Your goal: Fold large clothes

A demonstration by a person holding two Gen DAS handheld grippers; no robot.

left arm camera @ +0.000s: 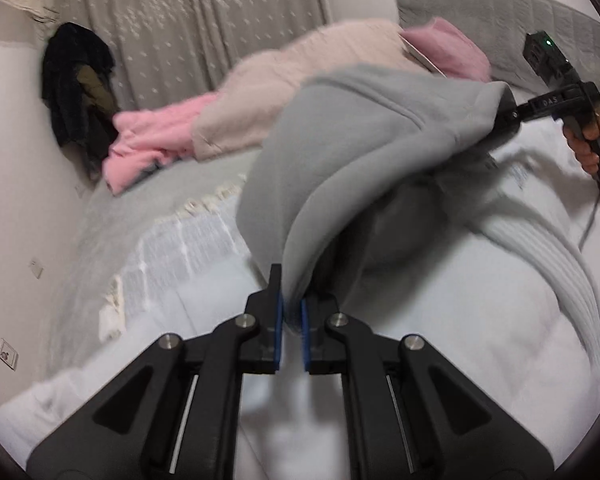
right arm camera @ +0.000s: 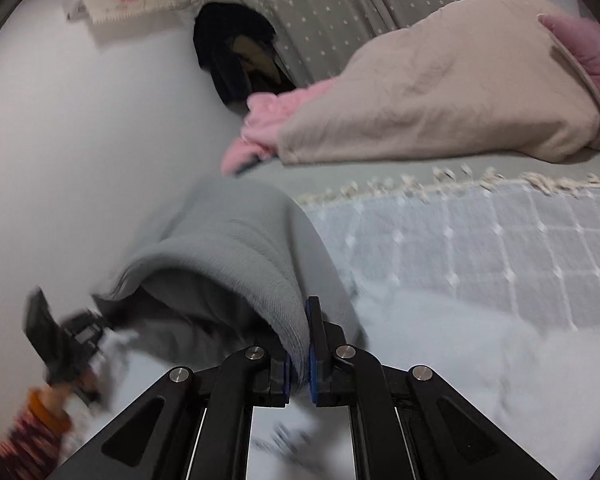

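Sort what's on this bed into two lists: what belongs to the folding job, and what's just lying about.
In the job:
grey garment
left gripper
right gripper

Lying about:
beige pillow
pink fleece
dark clothes
checked throw

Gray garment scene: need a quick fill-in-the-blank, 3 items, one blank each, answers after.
1. The left gripper and the right gripper are both shut on the ____ garment.
2. The garment hangs between the grippers, lifted above the ____.
3. Beside the beige pillow lies a ____ fleece item.

Answers: gray; bed; pink
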